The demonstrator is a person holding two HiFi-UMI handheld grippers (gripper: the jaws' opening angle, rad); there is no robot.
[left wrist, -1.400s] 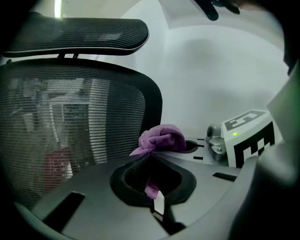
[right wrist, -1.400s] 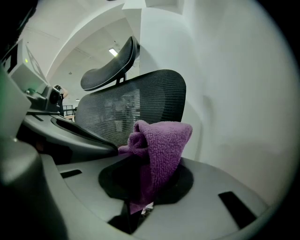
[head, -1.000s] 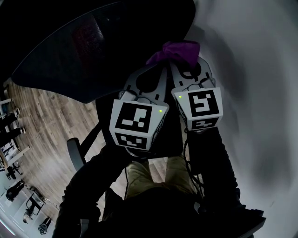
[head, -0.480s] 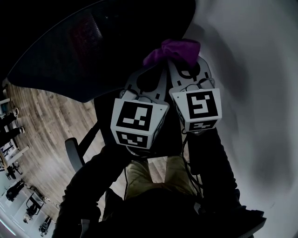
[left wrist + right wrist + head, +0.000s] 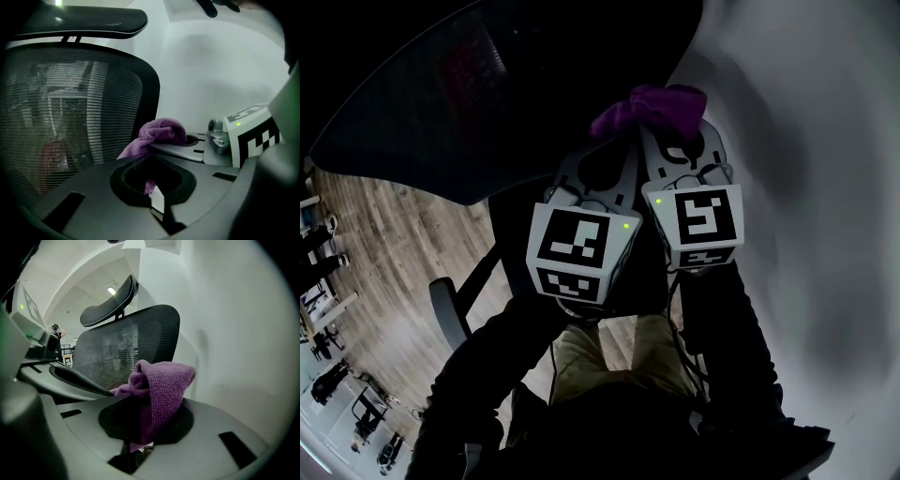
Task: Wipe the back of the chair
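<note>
The black mesh chair back (image 5: 487, 103) fills the upper left of the head view; it stands upright in the left gripper view (image 5: 70, 117) and the right gripper view (image 5: 126, 343), with its headrest (image 5: 84, 23) above. A purple cloth (image 5: 649, 108) is bunched at the tips of both grippers, just off the chair back's right edge. My right gripper (image 5: 670, 131) is shut on the cloth (image 5: 164, 380). My left gripper (image 5: 614, 141) lies close beside it, jaws together, with a corner of the cloth (image 5: 161, 133) caught between them. Whether the cloth touches the mesh is hidden.
A white wall (image 5: 806, 187) runs close along the right. Wooden floor (image 5: 384, 244) shows at the left, with the chair's armrest (image 5: 450, 309) low down. The person's tan trousers (image 5: 609, 356) are below the grippers. Distant office chairs (image 5: 356, 412) stand at the lower left.
Both grippers and the cloth have drifted very slightly to the right. The hold on the cloth is unchanged.
</note>
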